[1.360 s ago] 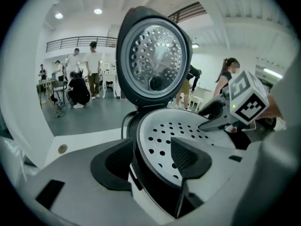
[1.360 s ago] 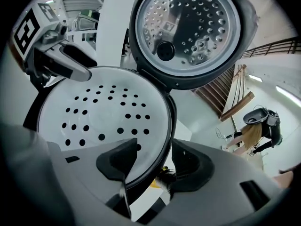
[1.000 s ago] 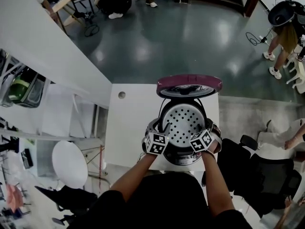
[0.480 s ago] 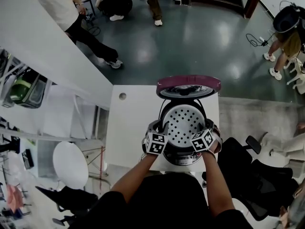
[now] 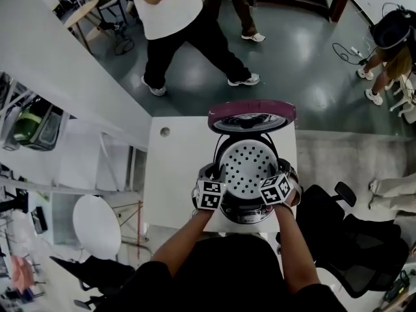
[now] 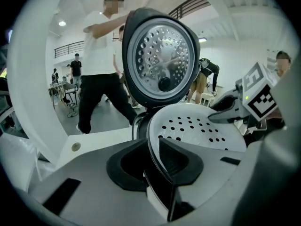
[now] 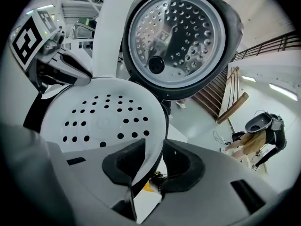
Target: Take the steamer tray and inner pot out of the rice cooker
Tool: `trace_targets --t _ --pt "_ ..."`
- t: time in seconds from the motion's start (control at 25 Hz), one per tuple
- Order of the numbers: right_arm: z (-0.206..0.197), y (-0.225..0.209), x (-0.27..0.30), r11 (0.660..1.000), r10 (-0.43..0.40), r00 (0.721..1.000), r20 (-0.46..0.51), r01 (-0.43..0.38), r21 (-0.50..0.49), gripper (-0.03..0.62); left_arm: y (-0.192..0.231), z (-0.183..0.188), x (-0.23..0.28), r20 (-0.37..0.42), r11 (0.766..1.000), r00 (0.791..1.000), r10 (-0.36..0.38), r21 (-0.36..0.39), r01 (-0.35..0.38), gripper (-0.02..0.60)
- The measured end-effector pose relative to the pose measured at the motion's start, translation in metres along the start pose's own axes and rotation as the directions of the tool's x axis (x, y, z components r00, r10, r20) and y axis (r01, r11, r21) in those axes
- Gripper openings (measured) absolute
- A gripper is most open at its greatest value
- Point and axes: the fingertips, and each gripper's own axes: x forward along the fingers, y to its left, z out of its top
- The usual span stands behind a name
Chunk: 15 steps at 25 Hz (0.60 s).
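Steamer tray (image 5: pixel 246 168) is being held at its rim on both sides while seated in the open rice cooker (image 5: pixel 247 214) on the tabletop (image 5: pixel 179 168). Left tongs (image 6: pixel 153 149), which have just been closing, are being pinched narrow onto the left rim. Right tongs (image 7: pixel 153 161), likewise just closing, are being pinched onto the right rim. Lid (image 5: pixel 251 116) is being propped upright behind.

Raised lid (image 5: pixel 252 117) walls off far side of rice cooker (image 5: pixel 250 214); no pass rearward. Above steamer tray (image 5: pixel 246 168): open air, straight lift unobstructed. White table (image 5: pixel 175 174) left of cooker: bare, wide lane. Right: table edge close, black office chair (image 5: pixel 335 221) just beyond.
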Motion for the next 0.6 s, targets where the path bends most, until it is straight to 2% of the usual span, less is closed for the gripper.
trace_targets --t 0.2,0.36,0.52,0.6 --pt "0.01 -0.005 -0.003 0.999 0.008 0.999 0.043 -0.01 0.052 0.091 0.002 0.003 -0.002 0.01 1.0 1.0 0.012 -0.018 -0.012 0.066" --pt "0.018 -0.012 -0.011 0.99 0.017 0.995 0.096 -0.03 0.137 0.069 0.002 0.004 -0.004 0.02 0.999 1.0 0.021 -0.031 -0.02 0.061" --pt "0.029 -0.018 -0.02 0.972 0.02 0.983 0.181 -0.061 0.227 0.049 0.002 0.004 -0.006 0.022 0.999 0.999 0.028 -0.037 -0.027 0.06" --pt "0.035 -0.022 -0.024 0.948 0.028 0.97 0.242 -0.102 0.3 0.035 0.002 0.002 -0.006 0.021 0.999 0.999 0.031 -0.041 -0.03 0.06"
